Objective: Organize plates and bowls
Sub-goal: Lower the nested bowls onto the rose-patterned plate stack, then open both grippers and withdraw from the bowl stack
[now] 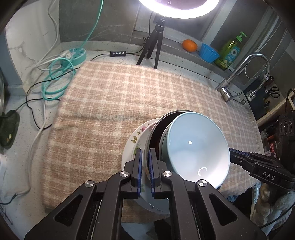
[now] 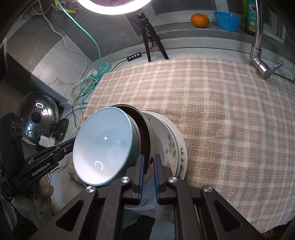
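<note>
Both hand-held grippers, left [image 1: 145,157] and right [image 2: 149,162], clench the tilted metal bowl's [image 2: 145,127] rim atop the flowered plates [image 2: 175,145], so the nested blue bowl [image 2: 103,145] could slide out.

a: the ring light [image 1: 178,7] is cut off by the top edge in both views, and the blue bowl [image 1: 197,145] hides most of the dark bowl [image 1: 156,133] behind it.

b: the plates [image 2: 175,145] are half hidden too. the soap bottle [image 1: 229,51] label is too small to read.
</note>
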`<state>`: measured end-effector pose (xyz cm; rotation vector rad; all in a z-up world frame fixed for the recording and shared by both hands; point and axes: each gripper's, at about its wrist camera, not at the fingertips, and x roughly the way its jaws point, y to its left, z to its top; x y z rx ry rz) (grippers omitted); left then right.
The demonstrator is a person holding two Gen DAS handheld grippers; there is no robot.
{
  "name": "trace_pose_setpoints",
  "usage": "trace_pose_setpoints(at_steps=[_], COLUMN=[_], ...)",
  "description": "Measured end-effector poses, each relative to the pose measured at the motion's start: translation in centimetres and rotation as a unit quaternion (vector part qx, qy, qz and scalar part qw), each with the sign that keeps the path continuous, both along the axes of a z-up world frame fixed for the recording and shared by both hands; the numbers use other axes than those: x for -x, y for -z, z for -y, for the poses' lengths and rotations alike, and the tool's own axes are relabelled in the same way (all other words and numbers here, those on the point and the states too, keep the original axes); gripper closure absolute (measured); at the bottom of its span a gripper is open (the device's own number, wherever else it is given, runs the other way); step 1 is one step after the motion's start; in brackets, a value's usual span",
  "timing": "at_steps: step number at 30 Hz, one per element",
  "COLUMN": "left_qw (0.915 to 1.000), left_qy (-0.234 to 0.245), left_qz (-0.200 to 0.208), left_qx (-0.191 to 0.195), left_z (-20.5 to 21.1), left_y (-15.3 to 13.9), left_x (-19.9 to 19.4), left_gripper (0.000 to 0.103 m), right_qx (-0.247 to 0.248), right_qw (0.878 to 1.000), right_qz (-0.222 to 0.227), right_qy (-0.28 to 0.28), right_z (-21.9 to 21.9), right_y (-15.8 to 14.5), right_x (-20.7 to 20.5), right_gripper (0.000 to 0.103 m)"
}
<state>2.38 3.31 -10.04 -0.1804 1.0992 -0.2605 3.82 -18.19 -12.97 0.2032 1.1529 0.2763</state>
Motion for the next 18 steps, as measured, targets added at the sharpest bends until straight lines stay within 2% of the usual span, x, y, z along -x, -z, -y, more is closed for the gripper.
trace_pose_setpoints(at_steps=[1,10,14,16,18], left_qw=[1.0000,0.9996,0.9987,0.9981,0.9972], left_qy=[-0.001,-0.009,-0.020,-0.021,-0.020], left_qz=[0.001,0.024,0.042,0.053,0.064], left_qx=[0.000,-0.012,-0.020,-0.026,-0.032], left_z=[-0.1,-1.0,-1.5,-1.5,-1.4], left_y=[-0.1,-1.4,-2.4,-3.0,-3.7], left_x=[0.0,1.1,2.1,2.6,3.2], left_gripper=[0.090,0.089,0.089,0.089,0.081], right_qx=[0.001,-0.002,-0.004,0.003,0.012], right_qw=[1.000,1.000,0.999,0.999,0.998], right_qz=[0.001,0.014,0.037,0.051,0.066], right_qy=[0.000,0.010,0.015,0.016,0.016], right_z=[0.0,0.8,1.2,1.3,1.4], right_y=[-0.1,-0.9,-2.0,-2.6,-3.2], right_x=[0.1,0.9,1.8,2.4,3.1], right_gripper=[0.093,0.088,0.078,0.077,0.075])
